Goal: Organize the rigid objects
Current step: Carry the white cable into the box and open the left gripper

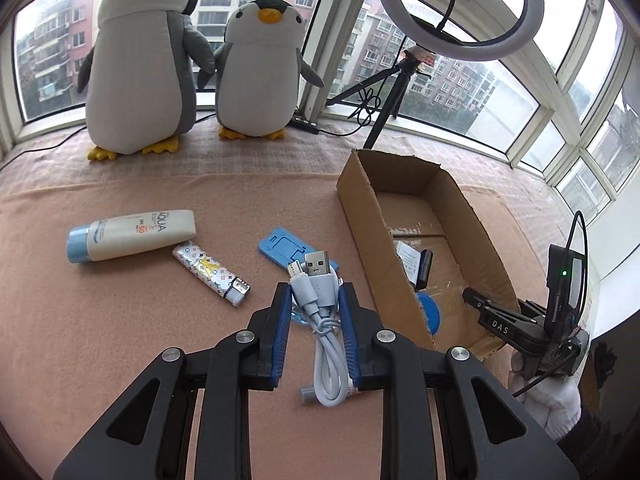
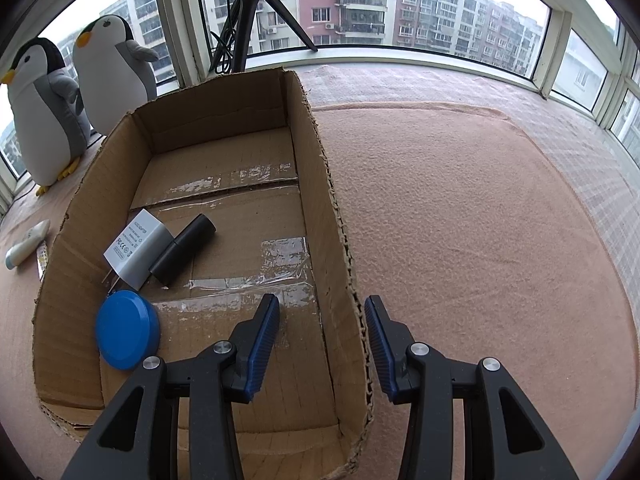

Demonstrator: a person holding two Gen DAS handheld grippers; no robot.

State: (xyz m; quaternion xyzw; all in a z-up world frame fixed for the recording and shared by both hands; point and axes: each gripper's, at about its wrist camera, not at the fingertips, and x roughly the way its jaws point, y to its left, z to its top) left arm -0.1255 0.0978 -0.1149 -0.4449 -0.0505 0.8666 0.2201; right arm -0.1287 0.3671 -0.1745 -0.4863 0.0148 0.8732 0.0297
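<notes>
I count 3 items in the box [image 2: 320, 184]; my left gripper [image 1: 314, 298] clamps the cable [image 1: 320, 300], my right gripper [image 2: 322, 312] gapes empty; tube [image 1: 132, 234], lighter [image 1: 212, 272], stand [image 1: 286, 250] remain.

- The left gripper [image 1: 314, 296] has black angular linkage arms, round silver screws at the pivots and ribbed blue finger pads [image 1: 283, 332].
- The right gripper [image 2: 322, 308] has the same build; in the left wrist view its body bears white "DAS" lettering, a green light and a black cable.
- A white knitted glove [image 1: 554, 400] covers the person's hand.
</notes>
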